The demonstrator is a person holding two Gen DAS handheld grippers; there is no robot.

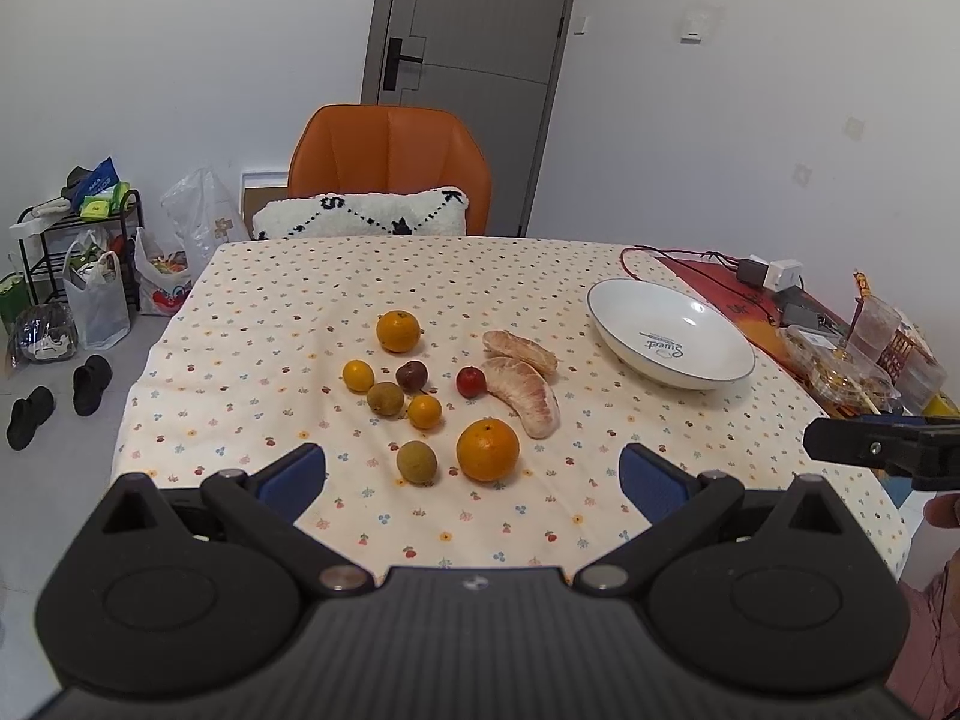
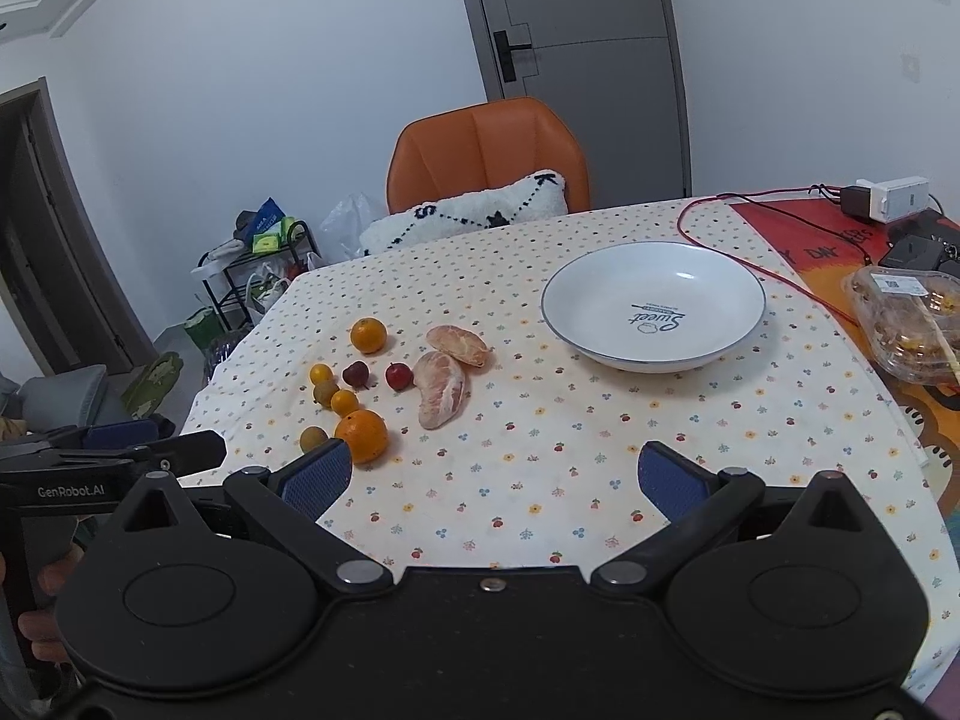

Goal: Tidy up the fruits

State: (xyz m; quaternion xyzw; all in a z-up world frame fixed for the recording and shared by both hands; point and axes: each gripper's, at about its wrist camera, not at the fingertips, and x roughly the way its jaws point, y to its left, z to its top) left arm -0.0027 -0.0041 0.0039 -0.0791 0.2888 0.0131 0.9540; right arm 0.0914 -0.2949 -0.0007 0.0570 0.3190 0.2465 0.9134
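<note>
Both grippers are hovering wide open and empty above the near edge of a flower-print tablecloth [image 1: 540,276], the left gripper [image 1: 472,474] facing the scattered fruit and the right gripper [image 2: 495,477] aiming nearer the white bowl [image 2: 744,276]. Nothing is sitting in that bowl yet: the large orange [image 1: 487,449], a smaller orange [image 1: 398,330], two peeled pomelo segments [image 1: 522,393], kumquats, brownish and red fruits are all lying apart from it, so sorting appears unstarted.

Far ahead of the claw an orange chair [image 1: 390,162] stands behind the table [image 1: 288,300], holding a white pillow [image 1: 360,216]. Behind it is a grey door [image 1: 474,30]. Ahead to the left, black slippers [image 1: 90,384] lie on the floor beside plastic bags [image 1: 99,300].
</note>
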